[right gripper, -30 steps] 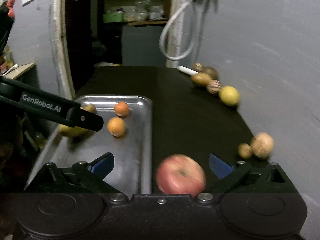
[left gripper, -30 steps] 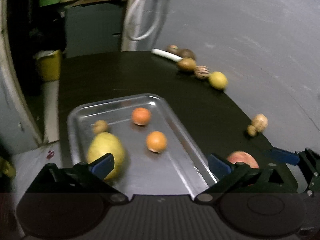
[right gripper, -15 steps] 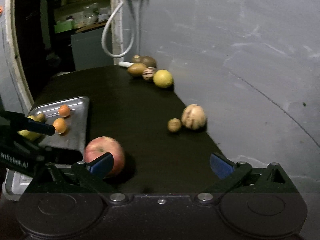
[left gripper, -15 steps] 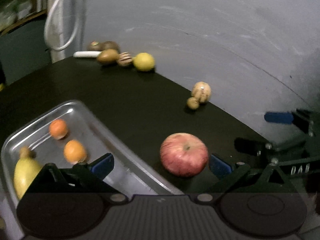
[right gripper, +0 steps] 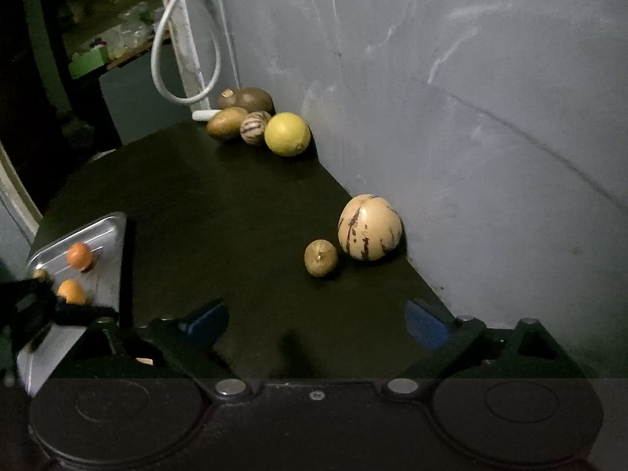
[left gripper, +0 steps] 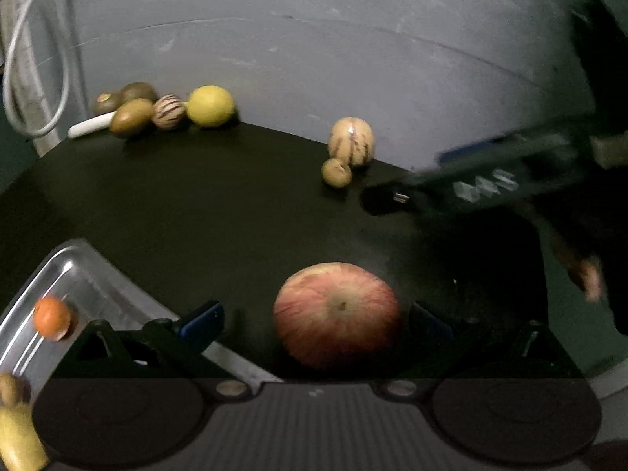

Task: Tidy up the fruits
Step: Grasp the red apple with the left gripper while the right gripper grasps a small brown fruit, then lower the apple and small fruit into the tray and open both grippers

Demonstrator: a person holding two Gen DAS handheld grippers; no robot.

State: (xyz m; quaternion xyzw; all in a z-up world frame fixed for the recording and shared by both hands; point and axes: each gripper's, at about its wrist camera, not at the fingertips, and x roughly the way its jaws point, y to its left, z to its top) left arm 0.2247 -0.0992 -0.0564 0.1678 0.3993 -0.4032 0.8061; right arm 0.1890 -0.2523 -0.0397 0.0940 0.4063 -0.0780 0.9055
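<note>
Red apple [left gripper: 337,314] sits on the dark tabletop [left gripper: 235,204] between the left gripper's [left gripper: 318,318] parted jaws, ungripped — pickup step, needing closure and transfer left to the tray [left gripper: 90,274]; right gripper [right gripper: 314,322] apart, having just narrowed, empty.

Black gripper [right gripper: 316,320] frames, blue fingertips [right gripper: 422,324], silver screws [right gripper: 230,386]
</note>
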